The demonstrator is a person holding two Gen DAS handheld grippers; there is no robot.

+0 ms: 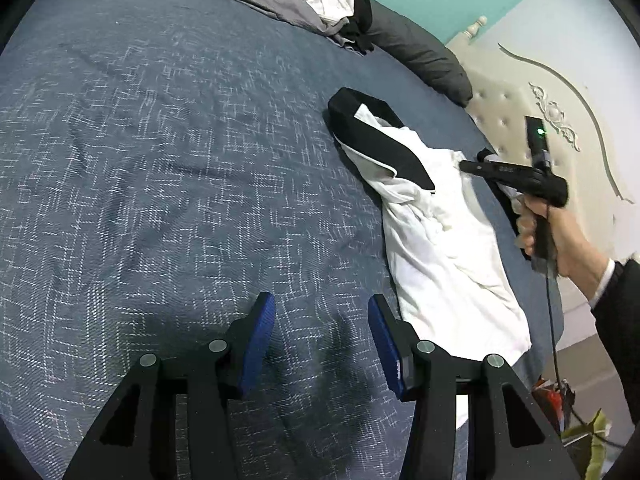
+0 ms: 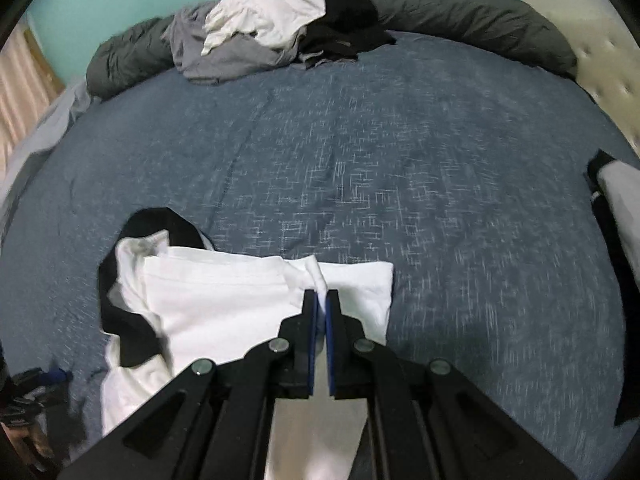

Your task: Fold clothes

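Note:
A white shirt with black sleeves (image 1: 444, 240) lies crumpled along the right side of the blue bed cover (image 1: 160, 160). My right gripper (image 2: 322, 294) is shut on a bunched fold of that white shirt (image 2: 224, 300), whose black sleeve curls at its left. In the left wrist view the right gripper (image 1: 466, 166) reaches over the shirt, held by a hand (image 1: 560, 232). My left gripper (image 1: 322, 308) hovers open over bare cover, left of the shirt's lower edge, with nothing between its blue pads (image 1: 260, 340).
A pile of grey, white and black clothes (image 2: 272, 28) sits at the far edge against a dark grey bolster (image 2: 472, 16). A cream tufted headboard (image 1: 532, 128) stands at the right. Another black and white garment (image 2: 616, 220) lies at the right edge. A cable (image 1: 554, 320) hangs from the right handle.

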